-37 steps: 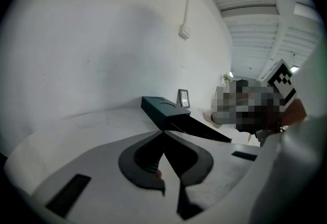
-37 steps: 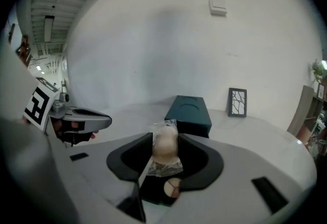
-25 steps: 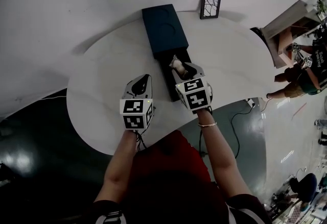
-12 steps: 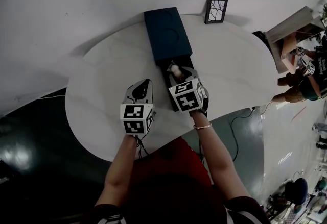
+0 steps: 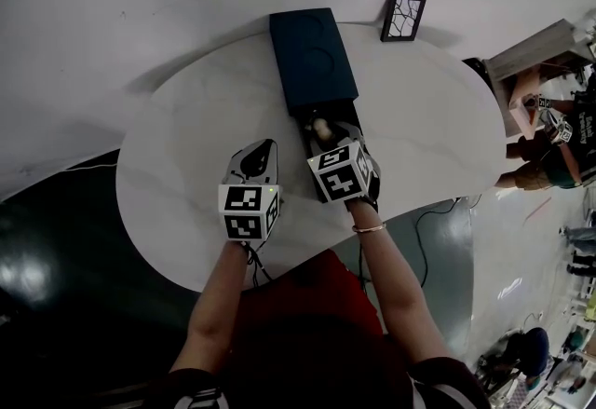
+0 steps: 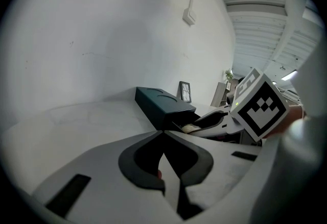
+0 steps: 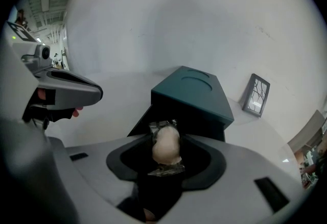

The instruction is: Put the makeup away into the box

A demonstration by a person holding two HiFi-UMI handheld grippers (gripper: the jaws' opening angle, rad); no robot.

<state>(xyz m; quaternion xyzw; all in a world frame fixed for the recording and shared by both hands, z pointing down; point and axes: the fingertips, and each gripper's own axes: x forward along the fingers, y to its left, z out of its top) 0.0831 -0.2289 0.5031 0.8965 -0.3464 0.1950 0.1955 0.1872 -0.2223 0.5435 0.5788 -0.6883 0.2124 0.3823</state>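
Pale left tool (image 5: 267, 145) and right tool (image 5: 325, 128) carry black-and-white marker cubes (image 5: 247, 211).

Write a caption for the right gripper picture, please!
The right gripper holds a wrapped beige makeup item right in front of the open dark teal box.

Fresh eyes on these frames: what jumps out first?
The right gripper stands out first, shut on a pale egg-shaped makeup item in clear wrap, held over the open drawer of the dark teal box at the middle of the white round table. Beside it to the left, the left gripper is shut and empty above the tabletop. A small picture frame stands at the table's far edge.
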